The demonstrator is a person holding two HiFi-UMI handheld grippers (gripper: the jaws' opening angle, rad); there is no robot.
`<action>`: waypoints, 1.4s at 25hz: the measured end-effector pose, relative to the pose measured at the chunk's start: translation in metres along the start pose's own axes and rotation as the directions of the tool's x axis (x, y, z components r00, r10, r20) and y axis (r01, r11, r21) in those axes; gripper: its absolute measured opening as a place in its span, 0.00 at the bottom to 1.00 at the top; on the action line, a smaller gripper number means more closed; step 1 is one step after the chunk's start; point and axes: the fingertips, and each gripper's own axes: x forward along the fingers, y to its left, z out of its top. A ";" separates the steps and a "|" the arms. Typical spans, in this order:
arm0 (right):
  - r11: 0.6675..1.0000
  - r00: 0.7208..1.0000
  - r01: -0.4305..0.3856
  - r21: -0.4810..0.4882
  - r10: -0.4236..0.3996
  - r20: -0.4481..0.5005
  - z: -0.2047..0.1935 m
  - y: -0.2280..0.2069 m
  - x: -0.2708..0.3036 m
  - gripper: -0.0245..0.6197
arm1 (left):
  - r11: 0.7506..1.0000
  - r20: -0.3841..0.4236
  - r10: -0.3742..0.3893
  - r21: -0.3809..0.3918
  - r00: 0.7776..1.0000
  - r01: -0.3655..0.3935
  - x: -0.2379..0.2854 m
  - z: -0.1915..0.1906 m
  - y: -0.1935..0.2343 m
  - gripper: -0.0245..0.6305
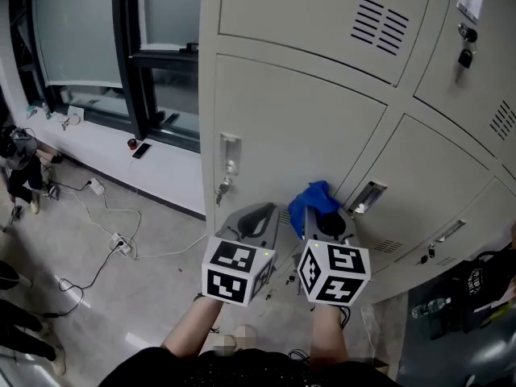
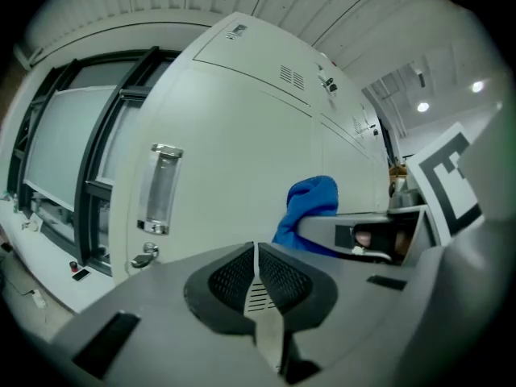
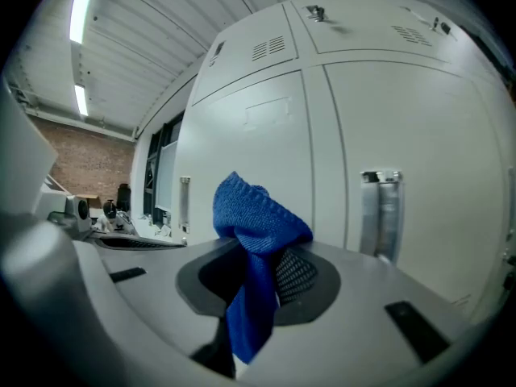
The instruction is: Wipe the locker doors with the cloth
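My right gripper (image 1: 321,213) is shut on a blue cloth (image 1: 312,201), which bunches up above the jaws and hangs down between them (image 3: 256,248). The cloth is close in front of a cream locker door (image 1: 314,143); I cannot tell whether it touches the metal. My left gripper (image 1: 252,218) is shut with nothing in it, its jaws pressed together, just left of the right one and below the door's handle (image 1: 230,153). From the left gripper view the cloth (image 2: 309,205) shows to the right, beside the other gripper.
A second recessed handle (image 1: 367,196) and more locker doors (image 1: 439,184) lie to the right. A keyed lock (image 1: 465,53) sits at top right. Cables and a power strip (image 1: 119,244) lie on the floor at left, under a window (image 1: 97,31).
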 end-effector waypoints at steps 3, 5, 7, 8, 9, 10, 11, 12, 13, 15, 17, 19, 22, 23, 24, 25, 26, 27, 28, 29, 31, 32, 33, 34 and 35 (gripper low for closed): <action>0.997 0.997 -0.081 -0.015 0.081 -0.009 -0.003 0.035 0.015 0.16 | 0.997 0.001 0.070 -0.020 0.998 -0.070 -0.016 -0.005 0.026 0.05; 0.991 0.991 -0.129 -0.023 0.128 -0.022 -0.006 0.057 0.025 0.16 | 0.992 -0.001 0.120 -0.030 0.993 -0.120 -0.028 -0.008 0.044 0.05; 0.985 0.985 -0.172 -0.028 0.171 -0.036 -0.010 0.076 0.035 0.16 | 0.985 -0.002 0.166 -0.040 0.986 -0.166 -0.039 -0.011 0.061 0.05; 0.981 0.981 -0.190 -0.029 0.188 -0.043 -0.012 0.085 0.040 0.16 | 0.981 -0.002 0.187 -0.043 0.982 -0.187 -0.046 -0.012 0.069 0.05; 0.978 0.978 -0.204 -0.030 0.203 -0.048 -0.014 0.092 0.045 0.16 | 0.977 -0.002 0.208 -0.045 0.978 -0.208 -0.052 -0.013 0.077 0.05; 0.976 0.975 -0.216 -0.031 0.215 -0.052 -0.015 0.099 0.051 0.16 | 0.972 0.000 0.230 -0.046 0.973 -0.230 -0.058 -0.012 0.084 0.05; 0.973 0.973 -0.227 -0.033 0.224 -0.057 -0.016 0.105 0.056 0.16 | 0.967 0.003 0.252 -0.047 0.968 -0.252 -0.064 -0.012 0.092 0.05; 0.971 0.970 -0.236 -0.035 0.233 -0.064 -0.017 0.111 0.062 0.16 | 0.961 0.007 0.274 -0.048 0.962 -0.274 -0.070 -0.011 0.099 0.05; 0.969 0.968 -0.245 -0.037 0.242 -0.071 -0.019 0.117 0.068 0.16 | 0.955 0.010 0.294 -0.049 0.956 -0.293 -0.076 -0.010 0.106 0.05; 0.965 0.963 -0.258 -0.045 0.254 -0.087 -0.024 0.129 0.079 0.16 | 0.945 0.013 0.323 -0.050 0.946 -0.322 -0.085 -0.011 0.117 0.05; 0.965 0.964 -0.253 -0.062 0.247 -0.097 -0.027 0.137 0.087 0.16 | 0.940 0.011 0.339 -0.049 0.941 -0.338 -0.090 -0.012 0.124 0.05; 0.966 0.967 -0.244 -0.080 0.236 -0.098 -0.029 0.141 0.091 0.16 | 0.937 0.007 0.347 -0.051 0.938 -0.346 -0.091 -0.014 0.128 0.05; 0.965 0.966 -0.250 -0.081 0.243 -0.085 -0.028 0.144 0.091 0.16 | 0.937 0.006 0.346 -0.056 0.938 -0.345 -0.086 -0.014 0.132 0.05; 0.964 0.966 -0.253 -0.080 0.247 -0.081 -0.028 0.144 0.091 0.16 | 0.938 0.007 0.343 -0.057 0.939 -0.342 -0.083 -0.013 0.132 0.05; 0.963 0.965 -0.257 -0.079 0.250 -0.079 -0.028 0.144 0.091 0.16 | 0.939 0.008 0.339 -0.057 0.941 -0.338 -0.081 -0.012 0.131 0.05; 0.962 0.964 -0.261 -0.079 0.255 -0.078 -0.028 0.144 0.091 0.16 | 0.941 0.007 0.335 -0.056 0.942 -0.334 -0.078 -0.012 0.131 0.05; 0.961 0.962 -0.266 -0.076 0.261 -0.078 -0.028 0.144 0.091 0.16 | 0.943 0.005 0.330 -0.054 0.944 -0.329 -0.076 -0.012 0.130 0.05; 0.960 0.961 -0.272 -0.071 0.266 -0.079 -0.028 0.144 0.090 0.16 | 0.945 0.003 0.325 -0.052 0.946 -0.324 -0.073 -0.012 0.129 0.05; 0.959 0.959 -0.276 -0.064 0.271 -0.079 -0.028 0.144 0.090 0.16 | 0.947 0.002 0.319 -0.049 0.948 -0.318 -0.071 -0.012 0.127 0.05; 0.959 0.959 -0.278 -0.057 0.273 -0.078 -0.028 0.143 0.090 0.16 | 0.949 0.002 0.313 -0.047 0.950 -0.312 -0.068 -0.011 0.125 0.05; 0.961 0.961 -0.272 -0.051 0.268 -0.074 -0.028 0.140 0.089 0.16 | 0.954 0.001 0.298 -0.042 0.955 -0.298 -0.064 -0.010 0.121 0.05; 0.963 0.962 -0.266 -0.051 0.262 -0.073 -0.028 0.137 0.088 0.16 | 0.956 0.000 0.290 -0.039 0.957 -0.289 -0.061 -0.010 0.118 0.05; 0.964 0.964 -0.259 -0.051 0.255 -0.072 -0.029 0.135 0.087 0.16 | 0.959 -0.002 0.281 -0.037 0.960 -0.281 -0.059 -0.010 0.116 0.05; 0.966 0.966 -0.253 -0.051 0.249 -0.072 -0.029 0.132 0.086 0.16 | 0.962 -0.003 0.271 -0.034 0.962 -0.271 -0.056 -0.010 0.113 0.05; 0.968 0.968 -0.246 -0.050 0.242 -0.072 -0.030 0.129 0.084 0.16 | 0.965 -0.005 0.260 -0.032 0.966 -0.260 -0.054 -0.011 0.110 0.05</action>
